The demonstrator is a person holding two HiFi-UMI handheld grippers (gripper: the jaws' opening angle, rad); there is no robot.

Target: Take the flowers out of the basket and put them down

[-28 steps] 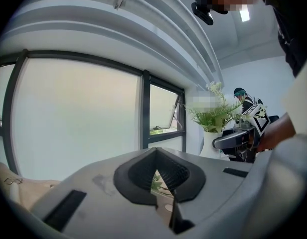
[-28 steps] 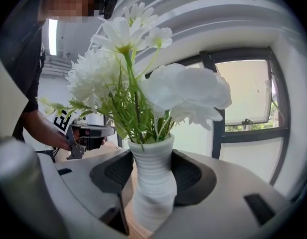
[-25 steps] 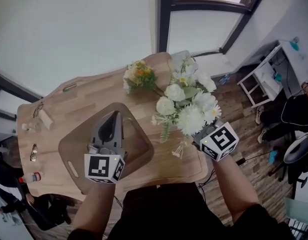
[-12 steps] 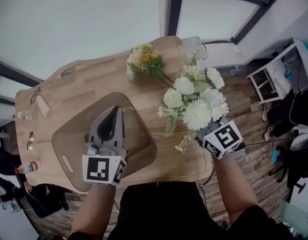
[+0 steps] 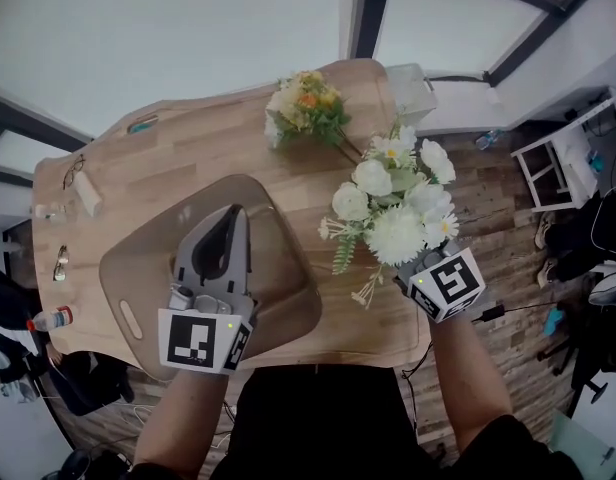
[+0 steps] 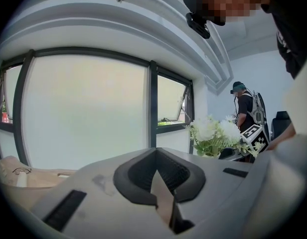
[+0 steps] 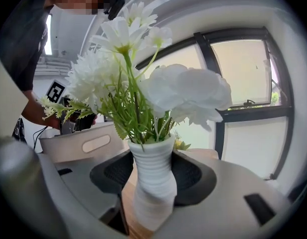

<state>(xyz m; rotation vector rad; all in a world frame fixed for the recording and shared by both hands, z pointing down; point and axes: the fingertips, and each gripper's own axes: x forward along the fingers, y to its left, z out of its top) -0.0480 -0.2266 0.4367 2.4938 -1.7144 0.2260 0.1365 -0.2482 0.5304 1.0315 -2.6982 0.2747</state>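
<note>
Though flowers (image 5: 393,203) hide it overhead, right tool (image 7: 152,195) clasps vase (image 7: 151,161).

Bright, diffuse daylight pours through the tall dark-framed frosted windows (image 6: 83,113), which glare near white. The pale wooden table (image 5: 188,158) shows only faint shadows. Both gripper views curve heavily into black corners, and the white ribbed vase (image 7: 152,183) looks slightly soft.
</note>
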